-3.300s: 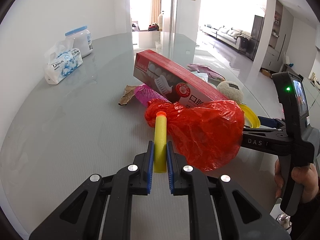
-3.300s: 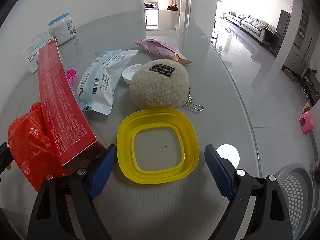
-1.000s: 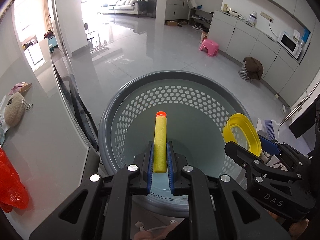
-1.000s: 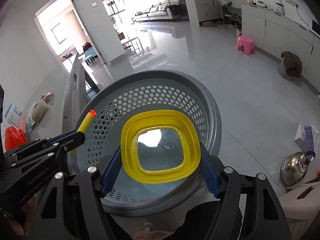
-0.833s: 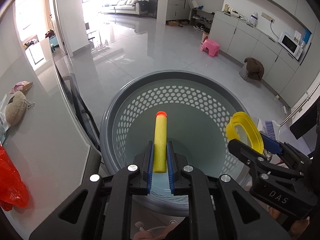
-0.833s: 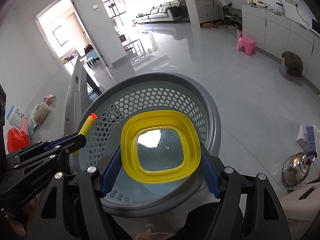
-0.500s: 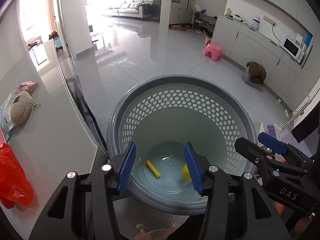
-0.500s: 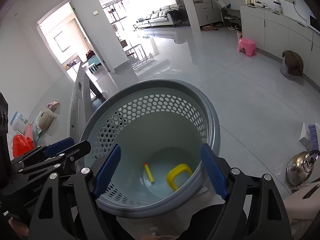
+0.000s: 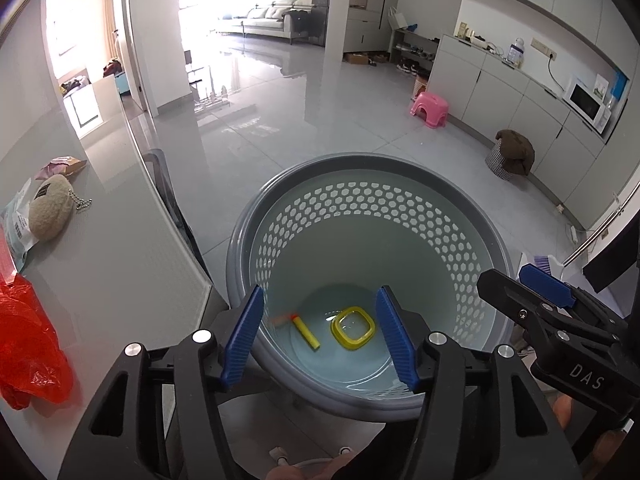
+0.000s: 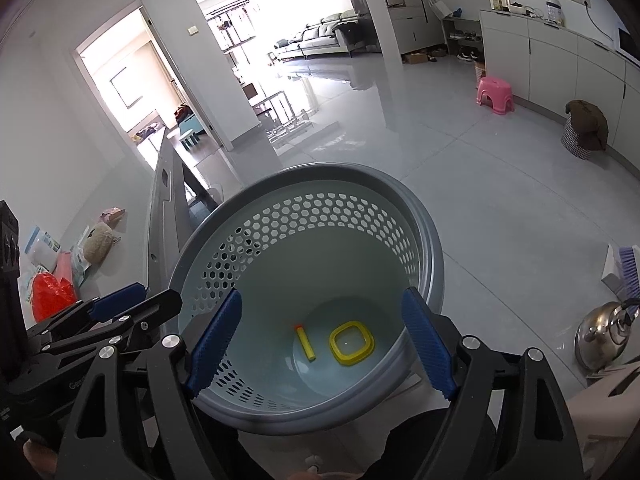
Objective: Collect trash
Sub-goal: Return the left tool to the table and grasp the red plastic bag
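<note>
1. We see one table (image 9: pixel 100 280) at left, its edge running just beside the basket; open floor beyond.
2. One grey perforated basket (image 9: pixel 460 216) on the floor, directly under both tools. Two items lie on its bottom, near each other but apart.
3. One red bag (image 9: pixel 28 344), one fuzzy pouch (image 9: pixel 48 212) and some wrappers sit on the table.
4. Two tools: left gripper (image 9: pixel 320 336) and right gripper (image 10: pixel 320 340), both spread wide, holding nothing, above the rim.
5. One yellow lid ring (image 10: pixel 352 343), lying flat.
6. One yellow foam dart (image 10: pixel 305 342), left of the ring.
</note>
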